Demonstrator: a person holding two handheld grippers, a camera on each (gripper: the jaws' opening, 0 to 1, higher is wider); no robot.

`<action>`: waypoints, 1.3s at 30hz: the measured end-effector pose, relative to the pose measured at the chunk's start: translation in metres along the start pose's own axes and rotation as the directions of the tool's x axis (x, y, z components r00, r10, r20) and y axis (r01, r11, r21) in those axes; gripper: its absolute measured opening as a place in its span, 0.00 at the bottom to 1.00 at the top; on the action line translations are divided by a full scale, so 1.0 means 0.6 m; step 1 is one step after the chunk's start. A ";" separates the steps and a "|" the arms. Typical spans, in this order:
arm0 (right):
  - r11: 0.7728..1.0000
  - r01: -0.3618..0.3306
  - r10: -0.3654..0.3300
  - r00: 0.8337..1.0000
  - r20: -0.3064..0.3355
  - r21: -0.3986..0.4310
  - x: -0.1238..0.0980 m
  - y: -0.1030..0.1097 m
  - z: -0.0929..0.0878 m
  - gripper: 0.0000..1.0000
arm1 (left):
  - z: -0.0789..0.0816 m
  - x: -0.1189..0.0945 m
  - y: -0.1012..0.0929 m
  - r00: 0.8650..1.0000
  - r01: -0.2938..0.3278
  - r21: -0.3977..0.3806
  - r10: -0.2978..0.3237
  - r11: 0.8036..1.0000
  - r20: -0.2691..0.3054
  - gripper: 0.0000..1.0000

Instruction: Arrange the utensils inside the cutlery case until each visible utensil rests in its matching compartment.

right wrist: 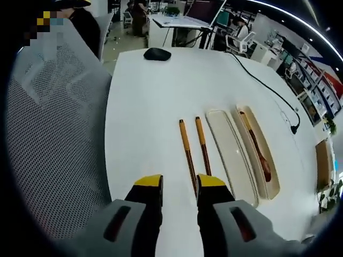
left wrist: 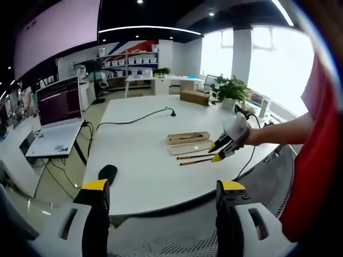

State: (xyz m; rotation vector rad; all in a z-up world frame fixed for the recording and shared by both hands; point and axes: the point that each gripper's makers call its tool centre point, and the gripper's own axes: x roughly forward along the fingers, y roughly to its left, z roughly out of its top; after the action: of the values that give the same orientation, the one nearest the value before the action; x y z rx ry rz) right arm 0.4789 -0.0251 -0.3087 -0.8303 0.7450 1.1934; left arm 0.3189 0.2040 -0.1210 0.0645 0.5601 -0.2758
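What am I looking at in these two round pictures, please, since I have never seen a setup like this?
A person holds a hand-held two-jaw gripper in each hand, and each gripper carries a fisheye camera looking along its jaws. In the left gripper view, the left gripper hangs open near a mesh chair, looking across at a white table; the right gripper reaches in over it. In the right gripper view, the right gripper is close above two chopsticks, jaws apart, holding nothing. Beside them lie a pale lid and an open case with a wooden spoon inside. A black mouse sits farther off.
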 end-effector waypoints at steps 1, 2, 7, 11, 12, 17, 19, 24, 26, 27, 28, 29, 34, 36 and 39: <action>1.000 -0.001 0.001 1.000 -0.002 0.004 0.000 -0.003 -0.002 0.23 | 0.000 0.001 0.000 1.000 0.003 0.001 -0.003 1.000 -0.004 0.84; 1.000 -0.002 0.002 1.000 -0.002 0.009 0.000 -0.005 -0.003 0.23 | 0.001 0.002 -0.001 1.000 0.006 0.003 -0.006 1.000 -0.007 0.84; 0.999 -0.034 0.033 0.999 0.019 0.036 -0.001 -0.012 -0.005 0.21 | 0.018 0.007 -0.005 1.000 0.017 0.022 -0.017 1.000 0.008 0.84; 0.989 -0.085 0.076 0.994 0.076 0.119 -0.007 -0.010 0.006 0.18 | 0.023 0.011 -0.012 0.999 0.034 0.028 -0.034 0.999 0.015 0.84; 0.990 -0.084 0.076 0.994 0.072 0.117 -0.007 -0.011 0.005 0.19 | 0.023 0.012 -0.014 0.999 0.036 0.033 -0.036 0.999 0.012 0.84; 0.989 -0.076 0.068 0.996 0.064 0.124 -0.005 -0.014 0.002 0.17 | 0.024 0.010 -0.016 0.999 0.038 0.030 -0.039 0.999 0.018 0.83; 0.989 -0.077 0.069 0.995 0.067 0.123 -0.004 -0.013 0.006 0.17 | 0.023 0.008 -0.017 0.999 0.037 0.034 -0.038 0.999 0.017 0.83; 0.994 -0.080 0.077 0.996 0.053 0.076 0.004 -0.011 0.008 0.13 | 0.010 0.005 -0.017 0.999 0.032 0.029 -0.032 0.999 0.003 0.82; 0.995 -0.077 0.074 0.996 0.041 0.061 0.009 -0.014 0.006 0.13 | 0.006 0.004 -0.018 0.999 0.032 0.028 -0.032 0.999 -0.006 0.82; 0.995 -0.078 0.076 0.996 0.037 0.057 0.011 -0.015 0.007 0.13 | 0.005 0.004 -0.019 1.000 0.031 0.028 -0.031 0.999 -0.005 0.82; 0.995 -0.078 0.076 0.996 0.035 0.059 0.014 -0.016 0.008 0.13 | 0.005 0.003 -0.019 1.000 0.031 0.026 -0.031 0.999 -0.005 0.82; 0.995 -0.080 0.078 0.996 0.036 0.064 0.017 -0.018 0.010 0.13 | 0.005 0.003 -0.019 1.000 0.031 0.025 -0.031 0.999 -0.005 0.82; 0.990 -0.115 0.115 0.993 0.001 0.077 0.045 -0.022 0.018 0.11 | 0.008 0.003 -0.019 1.000 0.031 0.033 -0.031 0.999 -0.005 0.81; 0.992 -0.118 0.119 0.993 -0.016 0.050 0.043 -0.023 0.026 0.11 | 0.010 0.002 -0.018 1.000 0.030 0.033 -0.030 0.999 -0.001 0.81; 0.991 -0.128 0.129 0.991 -0.036 0.029 0.044 -0.026 0.031 0.12 | 0.010 -0.001 -0.014 1.000 0.022 0.025 -0.023 0.999 0.005 0.81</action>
State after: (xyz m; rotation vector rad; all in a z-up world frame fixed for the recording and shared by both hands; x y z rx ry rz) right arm 0.5005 0.0012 -0.3194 -0.7943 0.8543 1.2828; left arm 0.3190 0.1954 -0.1155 0.0816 0.5520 -0.3048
